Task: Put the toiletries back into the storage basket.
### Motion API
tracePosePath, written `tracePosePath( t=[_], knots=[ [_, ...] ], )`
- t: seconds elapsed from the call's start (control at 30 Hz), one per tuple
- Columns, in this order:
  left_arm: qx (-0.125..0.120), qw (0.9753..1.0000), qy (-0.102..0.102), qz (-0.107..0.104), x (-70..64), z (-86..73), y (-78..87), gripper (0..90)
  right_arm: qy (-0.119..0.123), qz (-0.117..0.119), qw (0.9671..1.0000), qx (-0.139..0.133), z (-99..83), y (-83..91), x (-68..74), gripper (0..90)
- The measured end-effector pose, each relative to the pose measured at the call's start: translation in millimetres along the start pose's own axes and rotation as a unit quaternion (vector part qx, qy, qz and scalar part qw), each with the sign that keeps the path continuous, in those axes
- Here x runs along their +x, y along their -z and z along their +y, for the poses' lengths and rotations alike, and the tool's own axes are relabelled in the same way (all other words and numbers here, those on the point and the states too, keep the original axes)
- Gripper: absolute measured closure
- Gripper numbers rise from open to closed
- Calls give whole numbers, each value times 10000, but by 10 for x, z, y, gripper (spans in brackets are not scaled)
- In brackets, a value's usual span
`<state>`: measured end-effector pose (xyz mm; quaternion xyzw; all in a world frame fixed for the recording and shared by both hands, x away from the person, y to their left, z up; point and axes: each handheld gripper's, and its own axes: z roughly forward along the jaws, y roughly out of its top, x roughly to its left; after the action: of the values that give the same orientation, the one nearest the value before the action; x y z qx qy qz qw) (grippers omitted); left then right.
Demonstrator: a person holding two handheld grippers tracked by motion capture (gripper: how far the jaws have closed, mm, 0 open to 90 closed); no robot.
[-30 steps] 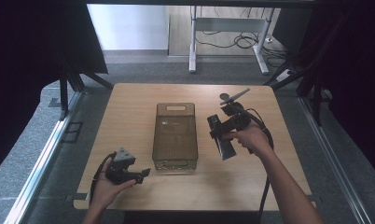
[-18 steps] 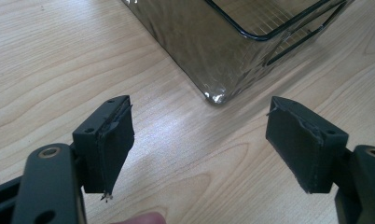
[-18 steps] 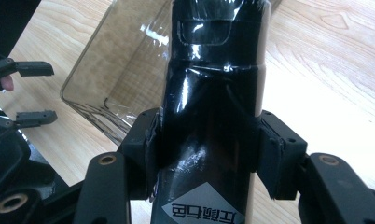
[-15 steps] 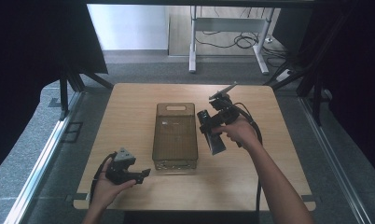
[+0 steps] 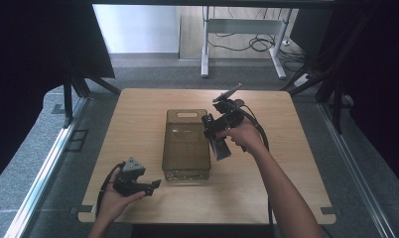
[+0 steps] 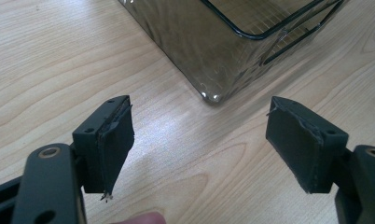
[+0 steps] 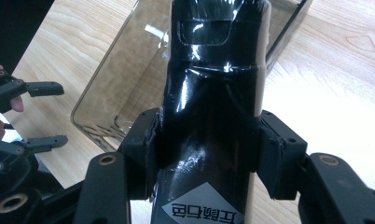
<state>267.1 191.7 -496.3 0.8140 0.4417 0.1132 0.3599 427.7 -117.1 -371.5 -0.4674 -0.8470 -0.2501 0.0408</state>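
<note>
A smoky see-through bin (image 5: 186, 173) stands in the middle of the wooden table (image 5: 287, 188). My right gripper (image 5: 215, 135) hovers at the bin's right rim, shut on a glossy black pack (image 5: 221, 148) with a white label. In the right gripper view the black pack (image 7: 218, 88) runs up between the jaws of my right gripper (image 7: 206, 149), over the bin (image 7: 125, 70), which looks empty. My left gripper (image 5: 155, 185) rests low near the bin's front left corner, open and holding nothing. Seen from the left gripper (image 6: 199, 144), the bin's corner (image 6: 209, 42) lies just ahead.
My left gripper (image 7: 43, 112) also appears at the left edge of the right gripper view. Bare wood surrounds the bin on all sides. Beyond the table's far edge stand a grey floor and a metal desk frame (image 5: 242, 29) with cables.
My right gripper has carried the black pack leftward, from right of the bin to its right rim. The left gripper has stayed put.
</note>
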Motion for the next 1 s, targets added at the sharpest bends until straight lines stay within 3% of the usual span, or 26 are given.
tracePosePath(
  t=[1.0],
  knots=[
    [37,10000,-44,-50,3,0,-11,236,-149,-3,9995,273,305,-395,190,467]
  ],
)
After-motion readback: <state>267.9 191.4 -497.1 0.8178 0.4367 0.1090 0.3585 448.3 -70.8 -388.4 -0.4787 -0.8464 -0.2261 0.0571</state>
